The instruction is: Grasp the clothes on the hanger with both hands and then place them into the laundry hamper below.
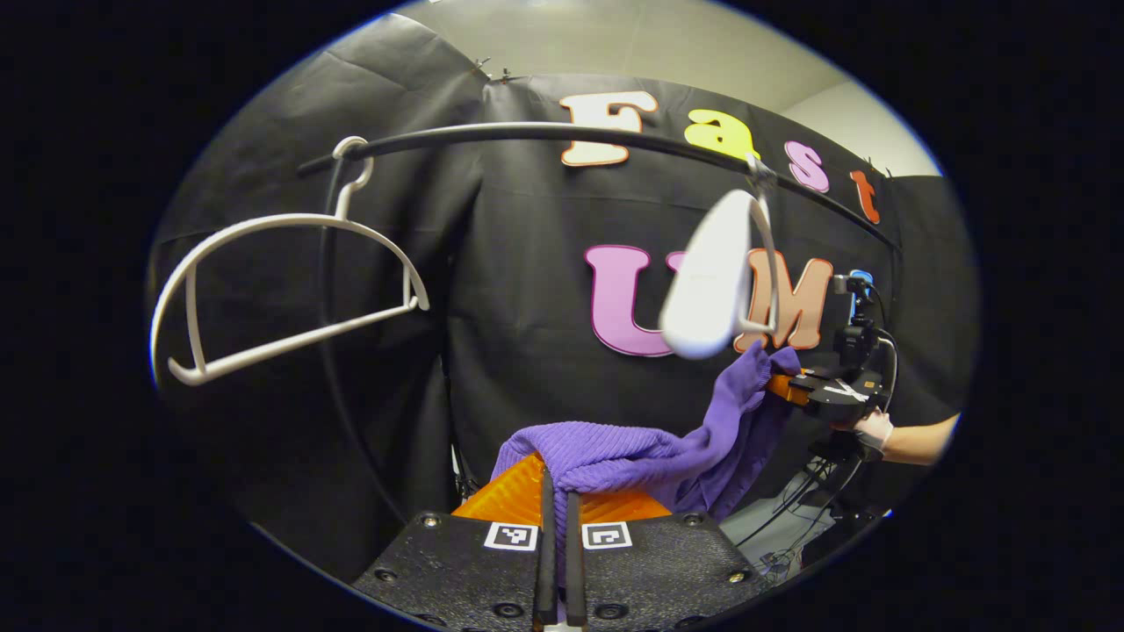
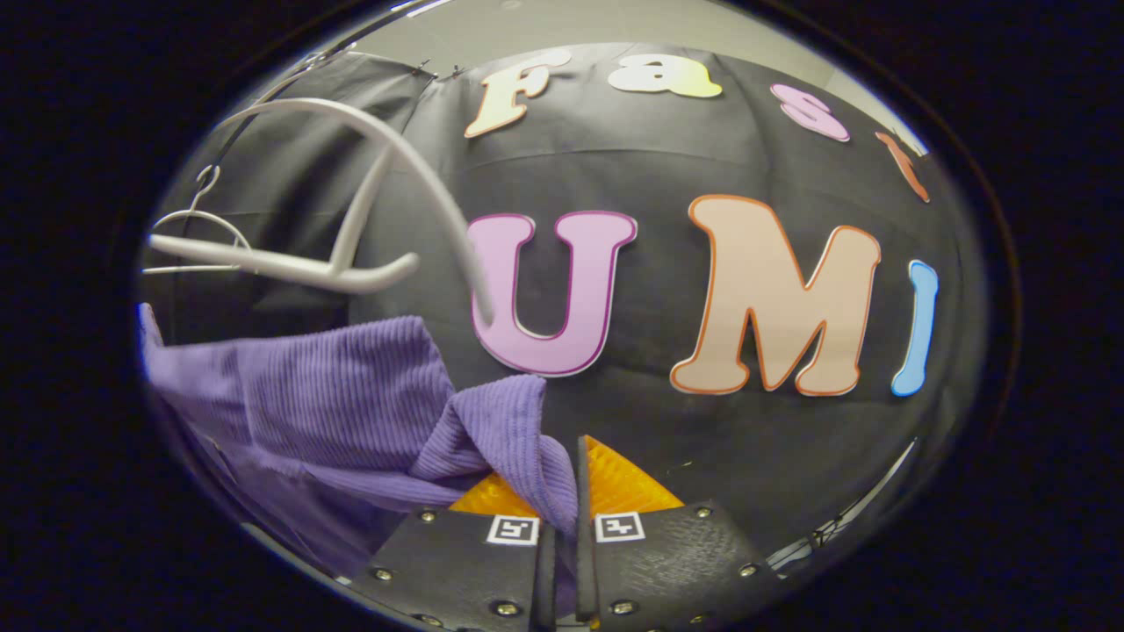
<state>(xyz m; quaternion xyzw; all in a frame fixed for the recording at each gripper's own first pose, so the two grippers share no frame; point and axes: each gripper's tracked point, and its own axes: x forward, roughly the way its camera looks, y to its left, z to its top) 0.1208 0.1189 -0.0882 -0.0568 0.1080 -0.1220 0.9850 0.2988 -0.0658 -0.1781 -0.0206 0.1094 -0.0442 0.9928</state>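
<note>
Both tongs hold a purple ribbed knit garment (image 1: 615, 452) clear of its white plastic hanger (image 1: 716, 276), which dangles bare from the curved dark metal rail (image 1: 527, 132). In the left gripper view, the left tongs (image 1: 558, 491) are pressed together with the knit pinched between them, the cloth draping rightward to the right tongs (image 1: 777, 382), held by a gloved hand (image 1: 874, 430). In the right gripper view, the right tongs (image 2: 562, 491) pinch a bunched fold of the same garment (image 2: 351, 395), the rest sagging away to the left. A second white hanger (image 1: 281, 290) hangs empty farther along the rail.

The step in hand appears to be lowering the garment to the hamper. Done well, both grips would hold firm and descend together, keeping the span slack enough not to tug, and steering the hanging cloth away from the swinging hanger before letting go over the hamper's opening.
</note>
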